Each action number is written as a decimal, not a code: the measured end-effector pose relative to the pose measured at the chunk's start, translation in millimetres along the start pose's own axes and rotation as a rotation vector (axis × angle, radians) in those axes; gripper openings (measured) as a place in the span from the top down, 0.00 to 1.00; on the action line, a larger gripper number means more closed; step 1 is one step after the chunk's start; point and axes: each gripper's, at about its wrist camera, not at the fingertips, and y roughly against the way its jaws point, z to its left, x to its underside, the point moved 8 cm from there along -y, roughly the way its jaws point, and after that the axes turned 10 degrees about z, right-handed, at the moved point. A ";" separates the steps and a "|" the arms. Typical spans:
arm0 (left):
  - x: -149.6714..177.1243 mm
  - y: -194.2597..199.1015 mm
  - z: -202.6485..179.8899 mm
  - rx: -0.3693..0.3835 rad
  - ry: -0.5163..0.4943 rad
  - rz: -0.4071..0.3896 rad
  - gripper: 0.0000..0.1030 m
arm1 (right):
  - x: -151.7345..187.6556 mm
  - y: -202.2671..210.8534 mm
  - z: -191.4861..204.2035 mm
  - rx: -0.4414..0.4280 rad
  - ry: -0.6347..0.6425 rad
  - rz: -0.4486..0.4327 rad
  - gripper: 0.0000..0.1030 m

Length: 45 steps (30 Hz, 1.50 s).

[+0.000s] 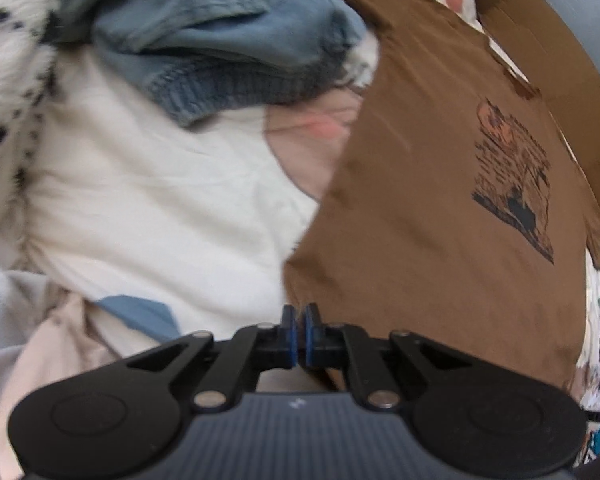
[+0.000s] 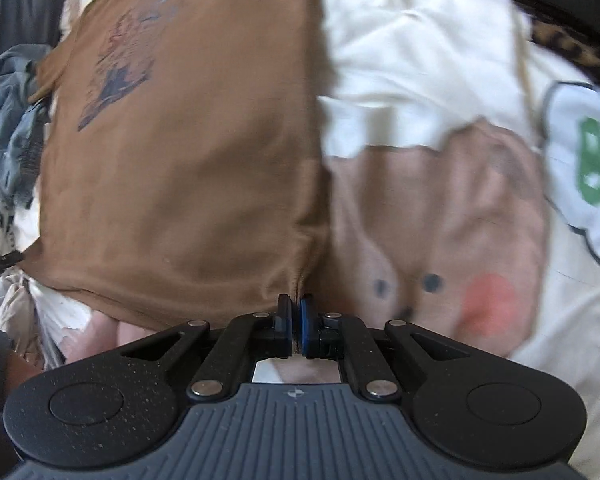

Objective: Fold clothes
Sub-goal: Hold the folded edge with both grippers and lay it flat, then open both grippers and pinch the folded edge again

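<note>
Both tongs point steeply down. Left tongs [image 1: 299, 320] are clamped on a corner of the brown shirt [image 1: 432, 216]; right tongs [image 2: 296, 316] pinch its other bottom corner, fabric puckered at the pads. The shirt lies flat, print up, on a white cover [image 2: 412, 48] beside a denim heap [image 1: 220, 32].

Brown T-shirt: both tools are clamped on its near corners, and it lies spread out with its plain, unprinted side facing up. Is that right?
Not quite. The brown T-shirt lies with its printed side up: a dark graphic shows on it in the left wrist view, and more faintly in the right wrist view. The rest holds: the left tool and right tool are each clamped on a near corner.
</note>
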 end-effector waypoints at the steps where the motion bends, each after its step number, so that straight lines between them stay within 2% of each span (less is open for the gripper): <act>1: 0.5 -2.0 -2.8 -0.003 -0.009 0.004 0.96 | -1.4 -1.7 3.4 0.003 0.010 0.001 0.98; 3: 0.9 -4.4 -4.2 -0.024 -0.023 0.007 0.96 | -1.2 -1.1 0.4 0.048 0.026 0.010 0.98; 6: -0.5 -1.7 14.6 -0.107 -0.016 -0.013 0.97 | 2.6 4.8 -18.5 0.116 0.011 0.031 0.99; 12: 5.7 -7.1 23.2 -0.112 -0.009 0.005 0.97 | 6.0 4.6 -17.7 0.153 0.027 0.059 0.99; 15: 6.0 -2.9 29.5 -0.078 0.040 0.002 0.97 | 3.8 10.1 -19.5 0.102 -0.027 0.040 0.99; 16: 6.4 -1.2 31.3 -0.062 0.058 0.004 0.97 | 5.6 12.7 -20.6 0.061 -0.052 0.049 0.99; 20: 9.2 6.2 43.5 0.106 0.243 0.027 0.97 | 14.9 29.4 -27.5 -0.124 -0.155 0.080 0.99; 22: 9.9 5.7 41.9 0.088 0.203 0.044 0.97 | 17.3 34.4 -33.4 -0.122 -0.159 0.079 0.99; 25: 10.0 -5.8 37.5 -0.106 0.050 0.063 1.00 | 17.6 30.5 -37.9 -0.058 -0.147 0.073 0.99; 27: 9.8 -13.8 38.6 -0.153 0.027 0.064 1.00 | 15.0 21.9 -37.5 0.005 -0.137 0.063 0.99; 30: 9.6 -19.3 42.2 -0.125 0.064 0.064 0.99 | 12.6 10.8 -34.8 0.094 -0.112 0.055 0.97; 32: 9.4 -18.7 41.2 -0.110 0.071 0.058 0.95 | 13.9 8.7 -33.0 0.074 -0.122 0.055 0.94; 33: 9.2 -18.1 40.3 -0.105 0.070 0.054 0.90 | 14.6 7.8 -32.1 0.062 -0.128 0.055 0.94; 35: 8.1 -16.1 38.9 -0.095 0.072 0.040 0.85 | 16.5 8.4 -32.3 0.050 -0.128 0.052 0.88; 36: 7.5 -15.0 38.3 -0.090 0.073 0.031 0.84 | 17.5 11.0 -33.5 0.053 -0.128 0.048 0.80; 37: 6.9 -14.2 37.4 -0.084 0.073 0.024 0.83 | 18.0 11.7 -34.7 0.055 -0.127 0.044 0.79; 43: 7.0 -12.9 23.1 -0.062 0.024 0.000 0.80 | 8.4 0.2 -30.0 0.067 -0.113 0.031 0.79; 45: 8.4 -14.3 19.6 -0.050 0.015 -0.003 0.76 | 9.2 -0.1 -30.1 0.072 -0.103 0.035 0.79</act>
